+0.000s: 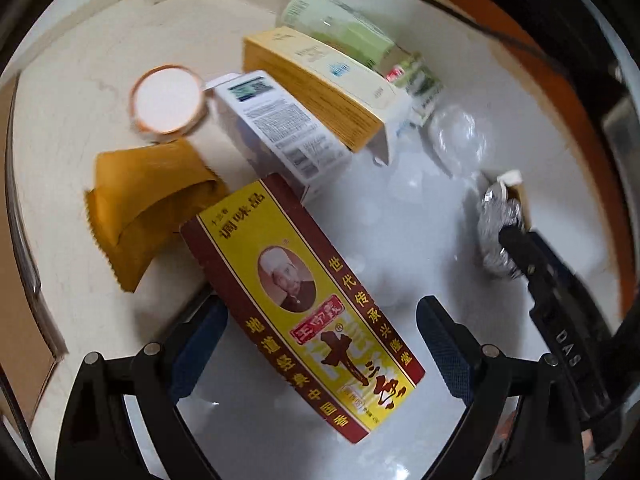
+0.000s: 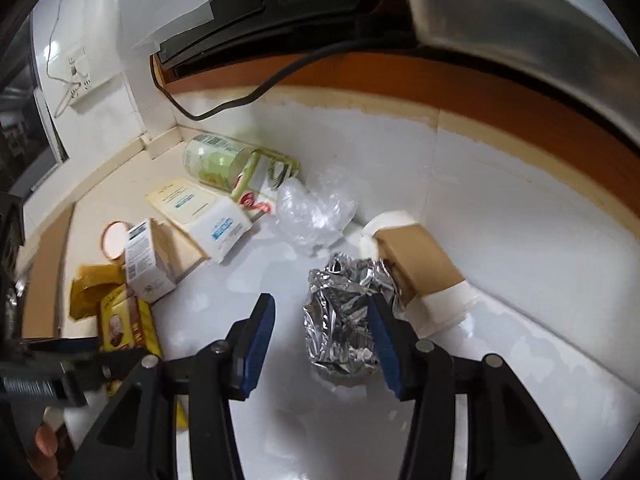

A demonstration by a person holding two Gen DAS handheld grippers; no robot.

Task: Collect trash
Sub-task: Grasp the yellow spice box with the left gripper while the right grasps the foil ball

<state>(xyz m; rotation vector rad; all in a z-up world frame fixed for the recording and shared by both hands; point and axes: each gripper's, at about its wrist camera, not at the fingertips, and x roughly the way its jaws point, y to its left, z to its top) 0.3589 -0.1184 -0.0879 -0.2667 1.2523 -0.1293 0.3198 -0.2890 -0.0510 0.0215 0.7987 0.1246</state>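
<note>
beside brown carton [image 2: 420,264], foil ball [image 2: 344,320] sits between right gripper [image 2: 324,340] jaws, half-open, not yet pinching. left gripper [image 1: 320,344] wide open straddling spice box [image 1: 304,304], long axis diagonal.

Red-yellow seasoning box [image 1: 304,308] lies flat; crumpled foil ball [image 2: 344,320] beside cardboard box [image 2: 420,268].

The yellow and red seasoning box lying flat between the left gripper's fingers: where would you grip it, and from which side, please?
Grip the seasoning box across its narrow width, on the two long edges near the middle, coming down from above. It lies flat and runs lengthwise between the open fingers of the left gripper, so they already straddle those edges. Its far end sits close to the white box.
</note>
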